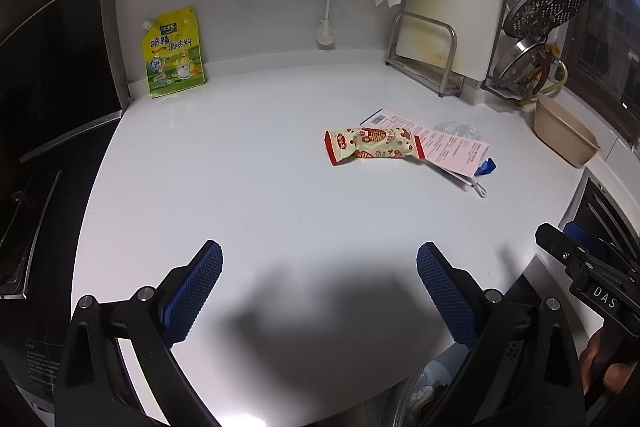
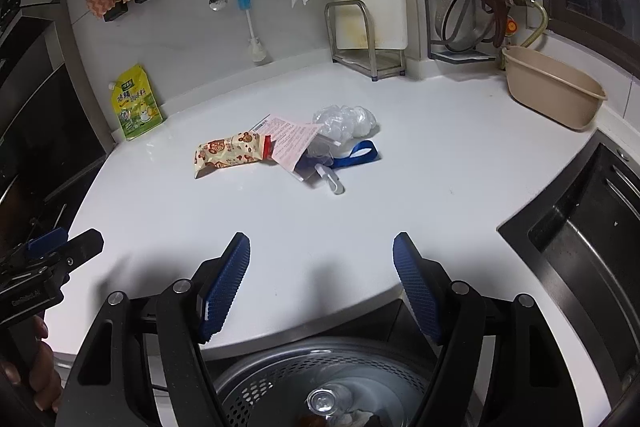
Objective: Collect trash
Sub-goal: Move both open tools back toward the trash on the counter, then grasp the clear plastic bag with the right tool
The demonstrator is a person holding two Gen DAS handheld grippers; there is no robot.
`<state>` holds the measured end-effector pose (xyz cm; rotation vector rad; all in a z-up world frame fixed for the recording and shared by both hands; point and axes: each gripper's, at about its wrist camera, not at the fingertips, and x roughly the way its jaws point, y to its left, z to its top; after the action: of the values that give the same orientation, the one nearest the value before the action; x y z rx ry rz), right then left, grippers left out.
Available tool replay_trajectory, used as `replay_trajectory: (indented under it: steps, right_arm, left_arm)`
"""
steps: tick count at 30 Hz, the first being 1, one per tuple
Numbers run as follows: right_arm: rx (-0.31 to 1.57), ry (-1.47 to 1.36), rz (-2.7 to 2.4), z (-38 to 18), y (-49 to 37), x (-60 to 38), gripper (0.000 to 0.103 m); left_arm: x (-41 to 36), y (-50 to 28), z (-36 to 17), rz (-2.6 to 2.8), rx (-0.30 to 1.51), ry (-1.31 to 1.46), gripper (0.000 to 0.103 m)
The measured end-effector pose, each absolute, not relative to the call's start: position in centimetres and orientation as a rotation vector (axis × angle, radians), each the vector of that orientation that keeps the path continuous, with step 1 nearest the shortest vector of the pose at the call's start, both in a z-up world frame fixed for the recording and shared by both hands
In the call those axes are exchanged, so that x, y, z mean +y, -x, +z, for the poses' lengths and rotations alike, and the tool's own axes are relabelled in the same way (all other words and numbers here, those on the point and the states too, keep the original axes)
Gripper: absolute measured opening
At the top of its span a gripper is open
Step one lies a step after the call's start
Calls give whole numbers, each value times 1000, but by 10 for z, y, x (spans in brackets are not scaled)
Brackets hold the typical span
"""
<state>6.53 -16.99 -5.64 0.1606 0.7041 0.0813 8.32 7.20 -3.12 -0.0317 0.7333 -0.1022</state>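
Snack wrapper [image 2: 231,153] lies flat mid-counter, long axis running 8 to 2 o'clock from my right wrist view, touching a pink receipt [image 2: 290,141]. My left gripper [image 1: 320,281] and right gripper [image 2: 322,273] — both released, holding nothing — hang over the white countertop [image 2: 420,167]; sink [image 2: 580,227] at 3 o'clock.

The white countertop [image 2: 420,155] carries a cream snack wrapper [image 2: 230,153] printed with brown cartoon figures and edged in red, a pink printed slip [image 2: 290,141] with a barcode, a clear crumpled plastic bag [image 2: 346,121] and a blue strap [image 2: 360,151]. A yellow-green pouch [image 2: 134,103] with white lettering is seen at the back left corner, a beige tub [image 2: 560,99] at the right edge. Blue ribbed pads [image 2: 228,287] on black fingers are shown on both grippers.
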Motion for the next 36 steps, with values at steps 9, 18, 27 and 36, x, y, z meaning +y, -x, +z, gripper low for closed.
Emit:
replay_trajectory:
  steps: [9,18,27,36]
  right_arm:
    - [711,-158,68,-54,-84,-172,71]
    - [716,-149,60,-52,-99,-174,71]
    - [722,-161,55,-50,-118,-181,71]
    - [743,-154,46,-52,-141,-191,71]
  left_arm:
    - [71,-97,-30,-108,733,33,96]
    - [72,-112,-26,-107,725,39,96]
    - [66,-123,-24,-107,720,28,96]
    - [61,-147,-27,-94,727,24,96]
